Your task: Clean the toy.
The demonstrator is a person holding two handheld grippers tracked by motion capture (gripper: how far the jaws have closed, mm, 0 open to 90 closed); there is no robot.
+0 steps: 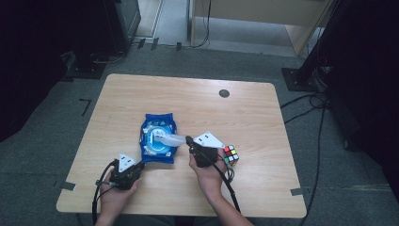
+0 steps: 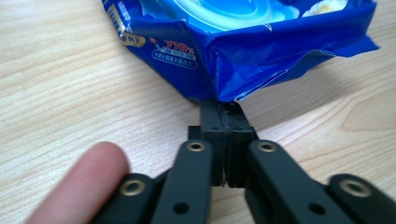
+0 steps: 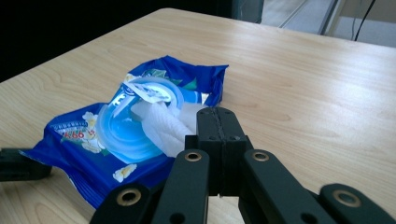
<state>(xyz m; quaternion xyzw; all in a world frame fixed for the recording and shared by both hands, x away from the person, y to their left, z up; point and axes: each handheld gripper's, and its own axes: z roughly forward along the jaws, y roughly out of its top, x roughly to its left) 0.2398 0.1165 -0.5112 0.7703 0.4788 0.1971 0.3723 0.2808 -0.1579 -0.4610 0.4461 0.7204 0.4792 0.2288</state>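
Wooden table point(image 1: 263, 117) carries a blue wet-wipe pack point(image 1: 157, 136). Left tongs point(image 2: 219, 109) clamp its near corner; right tongs point(image 3: 217, 122) pinch a wipe point(image 3: 161, 123), half drawn out. Next probably calls for a steady pull, pack held down.

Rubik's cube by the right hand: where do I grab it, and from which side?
Take the cube across two opposite flat faces, coming straight down from above. It sits flat on the table with its top and far sides free. The right gripper, shut on the wipe, crowds its left side, so a top-down approach, jaws spanning near to far, looks cleanest.
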